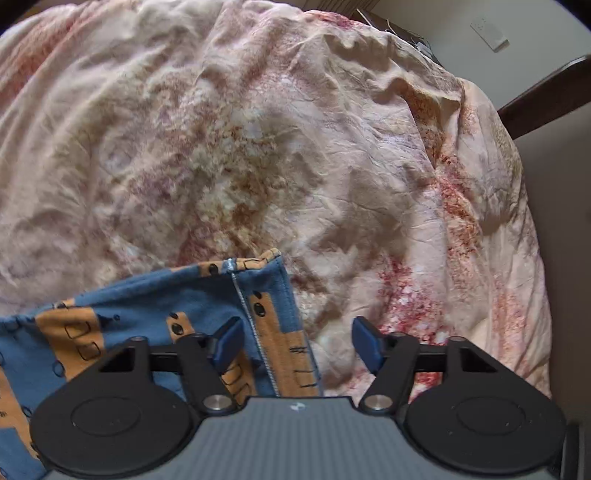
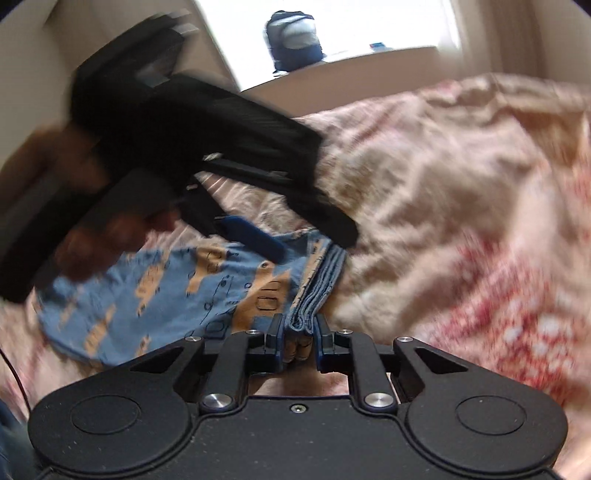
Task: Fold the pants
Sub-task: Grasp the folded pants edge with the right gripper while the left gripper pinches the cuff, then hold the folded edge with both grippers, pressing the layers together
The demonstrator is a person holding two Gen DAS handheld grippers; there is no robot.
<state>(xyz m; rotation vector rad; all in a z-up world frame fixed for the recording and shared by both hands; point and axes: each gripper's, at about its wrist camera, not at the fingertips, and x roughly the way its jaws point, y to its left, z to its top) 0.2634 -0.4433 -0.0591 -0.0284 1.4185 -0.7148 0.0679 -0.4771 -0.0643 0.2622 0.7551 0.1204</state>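
Left gripper: its blue-padded fingers are standing wide apart in the lower middle of the left wrist view, holding nothing; one blue pad is hovering over the pants, the other is hanging above bare bedding.
Left gripper from the other side: it is showing, motion-blurred, in the upper left of the right wrist view, angling down toward the pants with one blue finger lying just over the fabric.
Left hand: it is appearing as a brown blur at the left of the right wrist view, wrapping the left gripper's handle.
Right gripper: its fingers are sitting close together in the lower middle of its own view, pinching a stacked, multi-layer fold edge of the pants between the pads.
Pants: blue cloth with an orange vehicle print is lying on the bed at the lower left of the left wrist view, a stitched seam running down it; in the right wrist view the pants are spreading left of centre, with the layered edge rising into the right gripper.
Bedspread: crumpled pink and cream floral cloth is filling most of both views.
Backpack: it is sitting on a bright window sill at the top of the right wrist view.
Wall socket: it is showing at the upper right of the left wrist view.
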